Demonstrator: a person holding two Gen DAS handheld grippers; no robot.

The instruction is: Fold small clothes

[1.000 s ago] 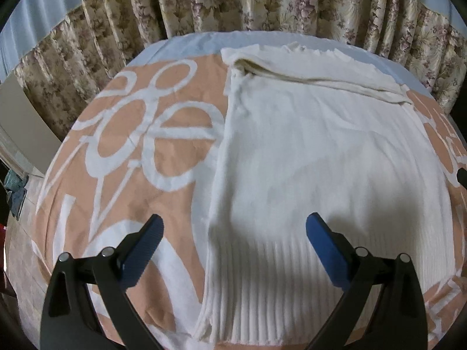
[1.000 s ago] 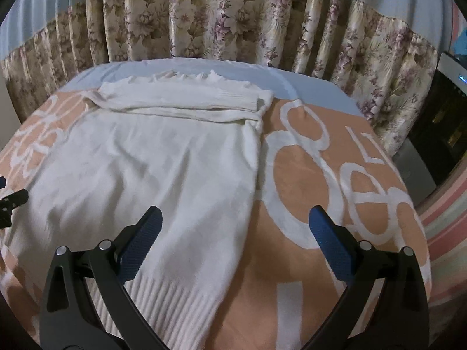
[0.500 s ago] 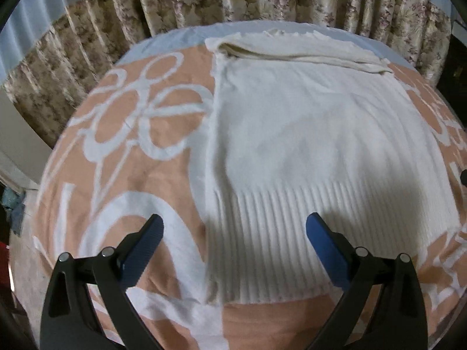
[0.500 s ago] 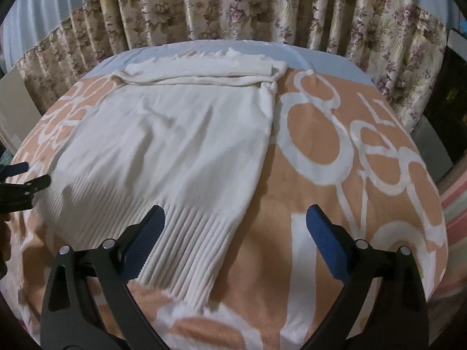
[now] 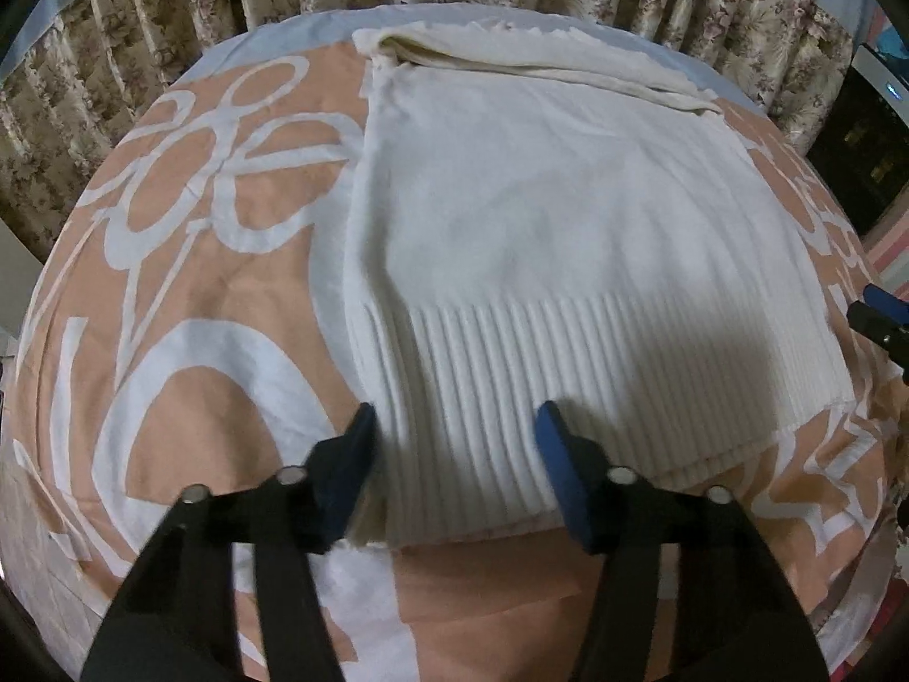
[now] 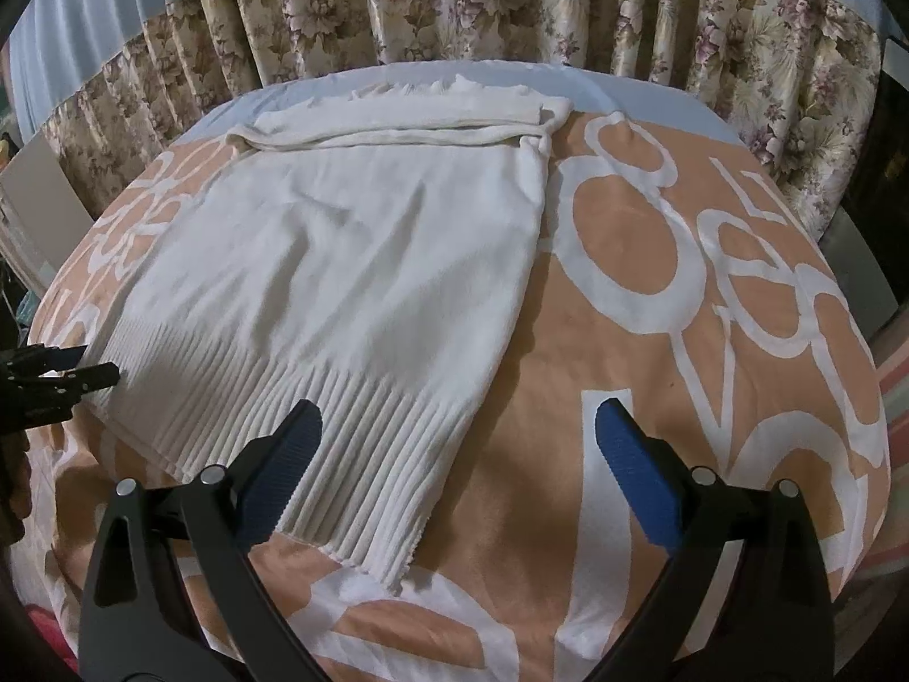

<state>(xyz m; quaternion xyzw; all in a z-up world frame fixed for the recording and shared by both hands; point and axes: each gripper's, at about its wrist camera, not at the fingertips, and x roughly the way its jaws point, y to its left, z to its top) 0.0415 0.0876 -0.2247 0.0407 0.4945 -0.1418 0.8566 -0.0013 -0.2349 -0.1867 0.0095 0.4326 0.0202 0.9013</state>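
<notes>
A white knit sweater (image 5: 540, 227) lies flat on the bed, its sleeves folded across the far end and its ribbed hem (image 5: 511, 398) nearest me. It also shows in the right wrist view (image 6: 352, 261). My left gripper (image 5: 454, 443) is partly closed, its jaws either side of the hem's left corner, with nothing pinched. My right gripper (image 6: 457, 432) is wide open over the hem's right corner (image 6: 386, 489); its left finger lies over the ribbing. Each gripper's tip shows at the edge of the other view.
The bed has an orange cover with white flower and letter shapes (image 6: 682, 295) and a pale blue far end. Floral curtains (image 6: 454, 0) hang behind. A dark appliance (image 5: 869, 131) stands at the right, and a pale board (image 6: 34, 199) at the left.
Both grippers have drawn back and down to the ribbed hem. The left gripper's jaws have narrowed around the hem's left corner. The right gripper stays wide open.
</notes>
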